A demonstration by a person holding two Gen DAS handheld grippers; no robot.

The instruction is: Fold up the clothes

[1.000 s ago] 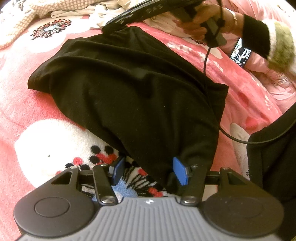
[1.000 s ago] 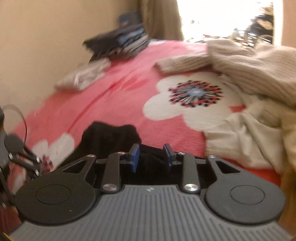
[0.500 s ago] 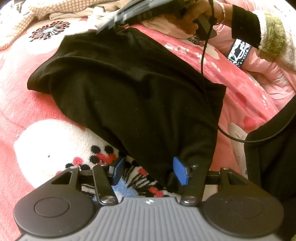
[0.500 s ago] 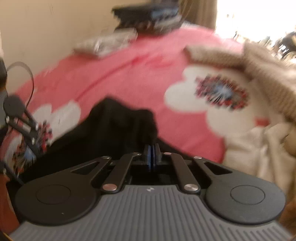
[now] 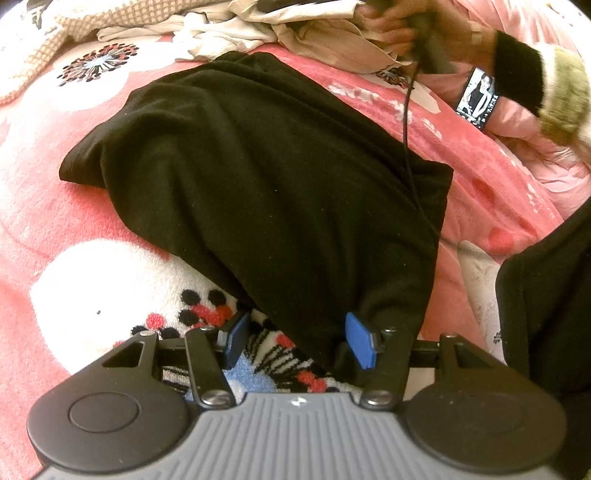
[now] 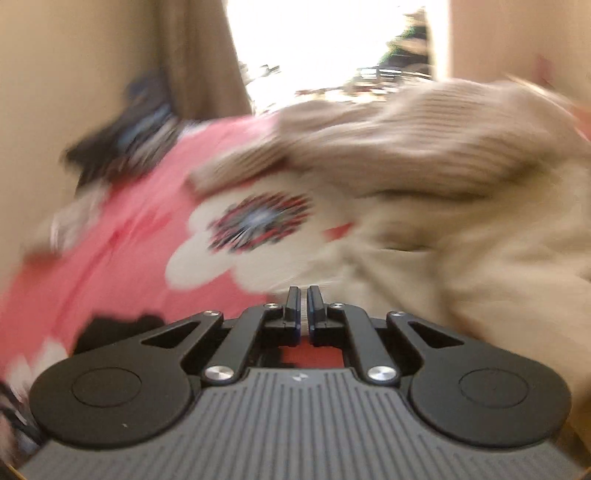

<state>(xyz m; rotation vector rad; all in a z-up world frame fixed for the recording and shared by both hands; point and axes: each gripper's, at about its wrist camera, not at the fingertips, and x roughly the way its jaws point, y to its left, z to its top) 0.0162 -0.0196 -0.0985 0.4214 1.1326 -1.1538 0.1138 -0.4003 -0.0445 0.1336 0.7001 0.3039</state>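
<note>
Left side first: pink flower blanket (image 5: 92, 206) spread flat, with a big white flower and dotted middle just under the left gripper (image 5: 295, 341); left gripper wide open, blue pads far apart, nothing held, near corner of the black garment (image 5: 266, 184) lying between them.

Middle: black garment flat on the blanket, already doubled over, looks soft and light and floppy; likely to sag and slide if picked up by one spot, so best pinched at a corner or along an edge, both layers together; near corner by the right blue pad (image 5: 360, 345) looks easiest to grab.

Further right: thin black cable (image 5: 410, 147) draped across the garment, could snag on a fold; cream clothes pile (image 5: 280, 29) touching the far edge of the garment, in the way of a fold going that way.

Right side: right gripper (image 6: 302, 301) almost closed, thin gap only, nothing between the pads, very blurry view; beige ribbed sweater (image 6: 424, 147) ahead of it; stack of folded dark clothes (image 6: 125, 136) far off by the wall.
</note>
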